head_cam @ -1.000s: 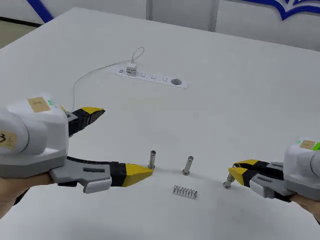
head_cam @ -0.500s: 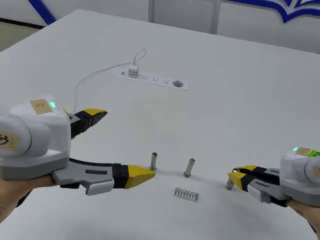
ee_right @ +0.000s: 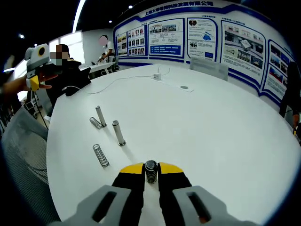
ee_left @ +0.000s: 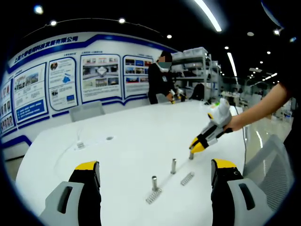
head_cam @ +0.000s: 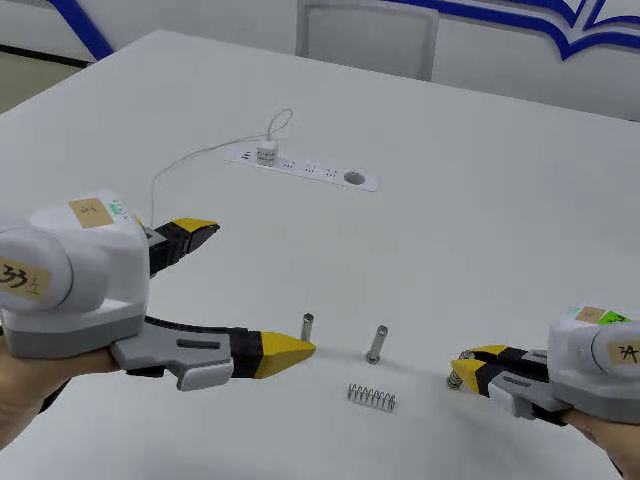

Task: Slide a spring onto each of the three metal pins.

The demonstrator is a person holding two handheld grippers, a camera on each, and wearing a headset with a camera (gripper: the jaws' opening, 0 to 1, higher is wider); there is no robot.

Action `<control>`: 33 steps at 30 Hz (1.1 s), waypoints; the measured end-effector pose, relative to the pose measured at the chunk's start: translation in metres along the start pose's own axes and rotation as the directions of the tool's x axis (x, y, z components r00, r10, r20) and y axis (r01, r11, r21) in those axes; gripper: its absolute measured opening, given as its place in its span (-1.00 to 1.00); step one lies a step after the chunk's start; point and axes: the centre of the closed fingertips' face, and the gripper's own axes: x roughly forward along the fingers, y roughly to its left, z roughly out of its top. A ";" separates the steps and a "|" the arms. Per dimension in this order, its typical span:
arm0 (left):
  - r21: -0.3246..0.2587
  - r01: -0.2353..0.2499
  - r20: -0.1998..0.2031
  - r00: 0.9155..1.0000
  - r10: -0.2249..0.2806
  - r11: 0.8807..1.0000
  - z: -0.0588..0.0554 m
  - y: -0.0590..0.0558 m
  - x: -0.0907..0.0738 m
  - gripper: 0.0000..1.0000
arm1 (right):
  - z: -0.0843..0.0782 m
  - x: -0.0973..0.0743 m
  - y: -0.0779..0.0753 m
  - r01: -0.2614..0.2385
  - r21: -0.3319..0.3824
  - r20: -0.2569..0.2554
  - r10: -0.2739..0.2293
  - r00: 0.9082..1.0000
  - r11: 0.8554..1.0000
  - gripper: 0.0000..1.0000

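Springs number three on a white table, and so do the upright metal pins, which stand in a row near the person.

At far left the left gripper is held just above the table. Its two yellow-tipped jaws are spread wide apart and grasp nothing. The nearer jaw tip sits just beside the left pin. The left gripper view shows the first spring lying flat on the table at the foot of this pin, with no spring on the shaft.

To the right stands the middle pin, also bare. The second spring lies on its side on the table, just nearer the person than this pin.

Further right is the right pin, with the third spring coiled around its shaft. The right gripper comes in from the right edge, low to the table. Its jaws are pinched together on this pin, with the pin's round head showing between the yellow tips in the right gripper view.

Far across the table, well apart from the pins, lies one white power strip. One small white plug sits in its left end, and a thin white cable curves away to the left.
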 end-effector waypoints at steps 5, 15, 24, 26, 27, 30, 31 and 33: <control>0.000 -0.002 0.005 1.000 0.002 1.000 0.002 0.000 -0.001 1.00 | 0.005 -0.005 -0.001 0.005 -0.001 0.011 -0.005 1.000 1.000 -0.75; -0.002 0.003 -0.006 1.000 -0.003 1.000 -0.001 0.002 -0.004 1.00 | 0.034 -0.022 0.009 -0.013 -0.068 0.056 0.017 0.998 0.998 -0.66; -0.023 -0.007 -0.019 1.000 0.006 1.000 -0.009 0.004 -0.006 0.97 | 0.042 -0.011 0.067 -0.203 -0.283 -0.004 0.210 0.978 0.937 -0.63; -0.026 -0.002 -0.024 1.000 0.001 1.000 -0.010 0.002 -0.007 0.97 | 0.031 -0.003 0.078 -0.249 -0.322 -0.059 0.243 0.968 0.914 -0.63; -0.028 -0.001 -0.025 1.000 0.001 1.000 -0.010 0.002 -0.007 0.96 | 0.026 0.000 0.082 -0.266 -0.339 -0.081 0.254 0.964 0.902 -0.63; -0.031 -0.010 -0.020 1.000 0.009 0.999 -0.009 0.005 -0.010 0.96 | 0.012 0.012 0.091 -0.292 -0.409 -0.140 0.257 0.956 0.864 -0.64; -0.032 -0.012 -0.021 1.000 0.011 0.999 -0.010 0.006 -0.010 0.96 | 0.009 0.015 0.093 -0.303 -0.387 -0.145 0.267 0.953 0.871 -0.64; -0.032 -0.017 -0.026 1.000 0.016 0.999 -0.011 0.008 -0.012 0.96 | 0.003 0.021 0.094 -0.317 -0.390 -0.165 0.274 0.948 0.864 -0.64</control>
